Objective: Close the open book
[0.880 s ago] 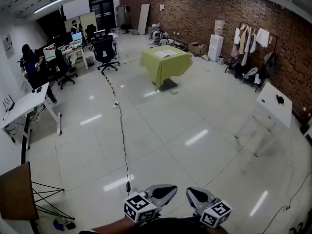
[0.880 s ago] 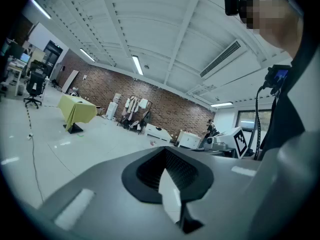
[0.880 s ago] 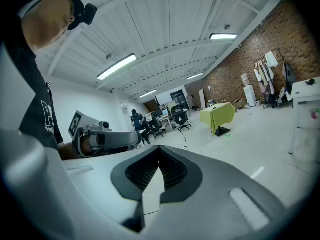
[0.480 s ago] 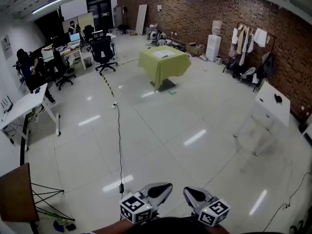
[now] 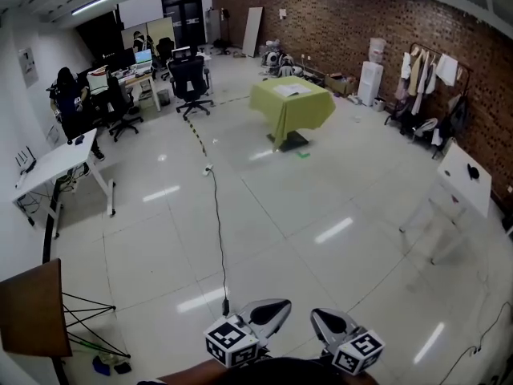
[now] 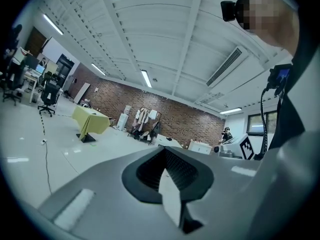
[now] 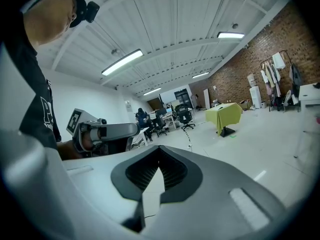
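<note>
Head view: the open book (image 5: pixel 288 90) lies far off in the upper middle of the frame, a pale flat spread on the green-draped table (image 5: pixel 303 117); its pages are too small to read. Table and book sit further right in the frame than half a second ago. The left gripper (image 5: pixel 282 304) and right gripper (image 5: pixel 316 314) keep their place at the bottom edge, well apart from the book. A cardboard box (image 5: pixel 343 82) stands by the brick wall, its contents not discernible.

Left gripper view: the jaws meet at their tips, holding nothing; the table (image 6: pixel 91 122) shows small at centre left.

Right gripper view: jaws likewise closed and empty; the table (image 7: pixel 225 114) stands at centre right.
</note>
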Demonstrator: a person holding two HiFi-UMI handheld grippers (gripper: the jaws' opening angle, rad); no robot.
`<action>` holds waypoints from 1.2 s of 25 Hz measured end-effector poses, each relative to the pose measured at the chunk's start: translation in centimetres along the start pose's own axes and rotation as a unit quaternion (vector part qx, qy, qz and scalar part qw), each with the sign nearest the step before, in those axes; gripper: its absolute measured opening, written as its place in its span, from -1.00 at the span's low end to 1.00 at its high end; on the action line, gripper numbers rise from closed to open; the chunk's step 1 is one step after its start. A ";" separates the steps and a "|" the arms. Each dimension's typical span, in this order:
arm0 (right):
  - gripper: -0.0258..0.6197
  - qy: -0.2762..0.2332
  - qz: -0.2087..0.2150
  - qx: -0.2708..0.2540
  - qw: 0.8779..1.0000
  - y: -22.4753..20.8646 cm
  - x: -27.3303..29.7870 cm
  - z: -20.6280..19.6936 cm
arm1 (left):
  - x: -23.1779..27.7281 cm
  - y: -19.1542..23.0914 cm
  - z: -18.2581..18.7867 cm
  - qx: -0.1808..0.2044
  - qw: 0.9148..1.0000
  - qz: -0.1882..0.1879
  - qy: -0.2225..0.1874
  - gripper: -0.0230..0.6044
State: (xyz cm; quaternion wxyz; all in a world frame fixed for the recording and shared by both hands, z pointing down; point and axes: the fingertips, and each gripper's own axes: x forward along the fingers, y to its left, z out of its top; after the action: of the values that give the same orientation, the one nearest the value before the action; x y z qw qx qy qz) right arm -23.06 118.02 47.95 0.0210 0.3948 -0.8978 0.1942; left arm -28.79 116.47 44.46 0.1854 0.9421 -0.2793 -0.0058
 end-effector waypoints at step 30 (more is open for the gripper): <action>-0.90 0.034 0.026 -0.025 0.999 0.2 4.4 0.2 | 1.5 3.3 -0.4 -0.010 1.000 0.000 0.022 -0.90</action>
State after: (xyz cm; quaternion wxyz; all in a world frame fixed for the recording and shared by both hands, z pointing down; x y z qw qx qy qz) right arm -26.20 114.96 48.59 0.0565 0.3634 -0.9113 0.1850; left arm -29.20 113.23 46.11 0.2011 0.9401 -0.2751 0.0125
